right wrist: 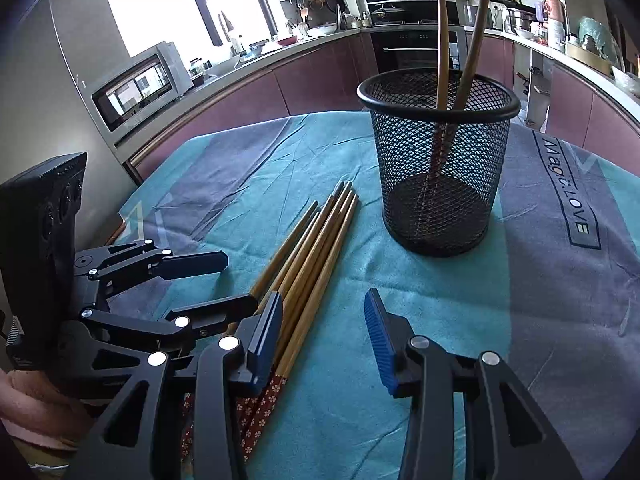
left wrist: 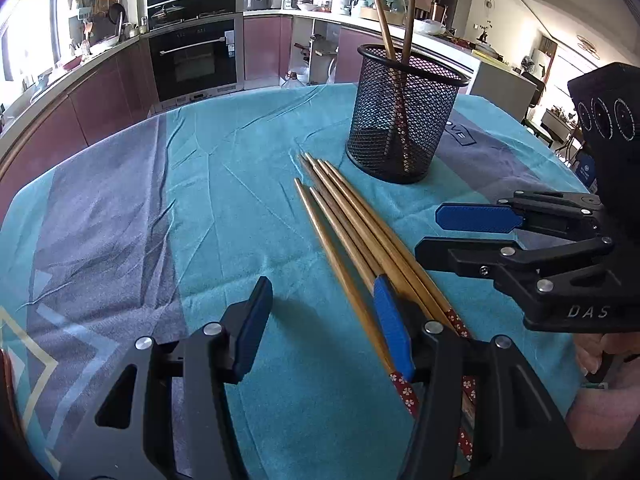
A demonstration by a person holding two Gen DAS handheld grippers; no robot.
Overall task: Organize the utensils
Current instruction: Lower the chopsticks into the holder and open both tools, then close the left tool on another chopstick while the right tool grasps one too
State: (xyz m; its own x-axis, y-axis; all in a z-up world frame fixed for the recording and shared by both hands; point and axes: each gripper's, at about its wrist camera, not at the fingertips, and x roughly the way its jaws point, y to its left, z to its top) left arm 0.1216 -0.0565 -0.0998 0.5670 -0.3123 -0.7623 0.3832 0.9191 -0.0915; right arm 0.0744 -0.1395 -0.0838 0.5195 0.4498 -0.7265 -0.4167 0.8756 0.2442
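left gripper (left wrist: 324, 328) jaws apart, empty, its right pad beside the chopsticks (left wrist: 352, 232) lying on the cloth (left wrist: 200, 200). right gripper (right wrist: 326, 336) jaws apart, empty, its left pad over their patterned ends. holder (right wrist: 438, 160) at one o'clock holds two upright chopsticks; bare cloth lies all around it. both grippers tilt down, side by side.
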